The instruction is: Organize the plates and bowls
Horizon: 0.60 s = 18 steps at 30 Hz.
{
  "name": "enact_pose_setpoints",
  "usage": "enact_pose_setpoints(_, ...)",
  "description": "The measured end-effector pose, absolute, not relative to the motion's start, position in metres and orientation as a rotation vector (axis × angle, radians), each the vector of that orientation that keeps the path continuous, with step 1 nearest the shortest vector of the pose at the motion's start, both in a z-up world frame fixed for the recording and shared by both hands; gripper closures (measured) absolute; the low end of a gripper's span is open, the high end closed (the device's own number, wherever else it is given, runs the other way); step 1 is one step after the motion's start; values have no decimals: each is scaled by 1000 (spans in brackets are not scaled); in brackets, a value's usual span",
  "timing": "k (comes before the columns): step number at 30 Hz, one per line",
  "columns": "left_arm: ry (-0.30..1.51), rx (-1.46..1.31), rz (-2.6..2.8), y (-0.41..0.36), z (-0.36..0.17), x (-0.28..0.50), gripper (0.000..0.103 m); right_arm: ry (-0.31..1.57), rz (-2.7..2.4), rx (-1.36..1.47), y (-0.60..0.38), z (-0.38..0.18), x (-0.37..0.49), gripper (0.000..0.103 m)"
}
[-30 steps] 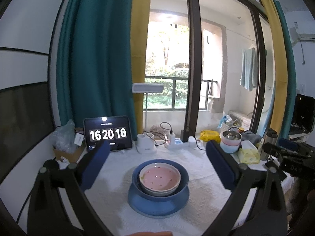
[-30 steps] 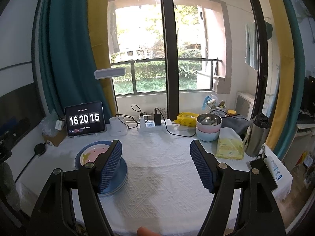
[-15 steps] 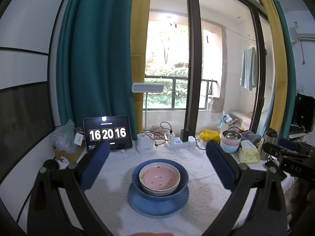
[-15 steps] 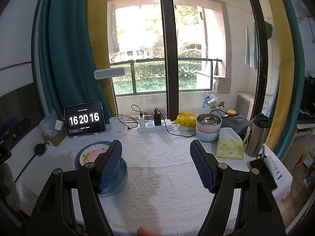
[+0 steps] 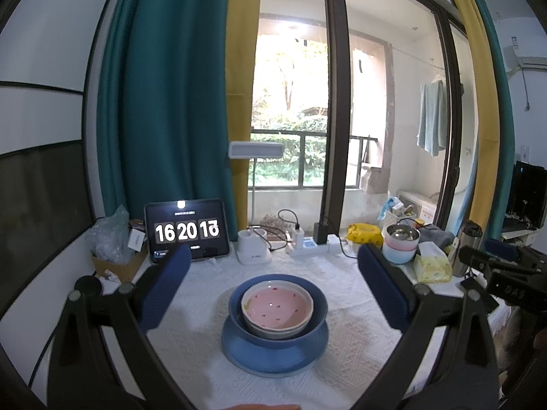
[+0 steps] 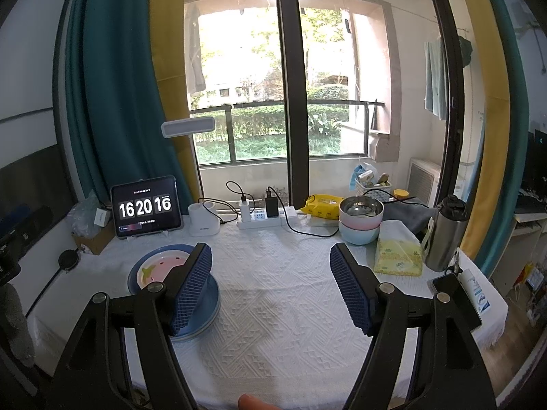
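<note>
A pink bowl [image 5: 277, 309] sits inside a dark blue bowl [image 5: 318, 311], which stands on a blue plate [image 5: 273, 358] on the white tablecloth. My left gripper [image 5: 273, 290] is open and empty, with the stack between and below its fingers. In the right wrist view the same stack [image 6: 154, 266] lies at the left, partly hidden by the left finger. My right gripper [image 6: 270, 287] is open and empty over the cloth. A steel bowl on pink and light blue bowls [image 6: 360, 220] stands at the back right, also seen in the left wrist view [image 5: 400, 244].
A tablet clock [image 6: 145, 206], a white lamp base [image 6: 203, 218] and a power strip [image 6: 259, 218] line the back edge. A tissue pack [image 6: 398, 253], a steel flask [image 6: 446, 235] and a phone [image 6: 458, 299] sit at the right.
Both grippers are nearly still; the left wrist view has crept slightly closer to the stack. The clock has ticked on.
</note>
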<state>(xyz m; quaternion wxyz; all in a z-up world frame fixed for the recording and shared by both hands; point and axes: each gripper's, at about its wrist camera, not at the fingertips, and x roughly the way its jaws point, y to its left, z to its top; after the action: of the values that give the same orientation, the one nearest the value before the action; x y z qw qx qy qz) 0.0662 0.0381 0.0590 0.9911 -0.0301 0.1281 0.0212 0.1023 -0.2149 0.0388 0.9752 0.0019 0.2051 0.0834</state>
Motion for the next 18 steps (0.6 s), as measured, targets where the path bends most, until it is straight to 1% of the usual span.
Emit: enact_pose_setpoints(18,257,-63,46,38,58,66,4,418,168,7,-216,37,102,28)
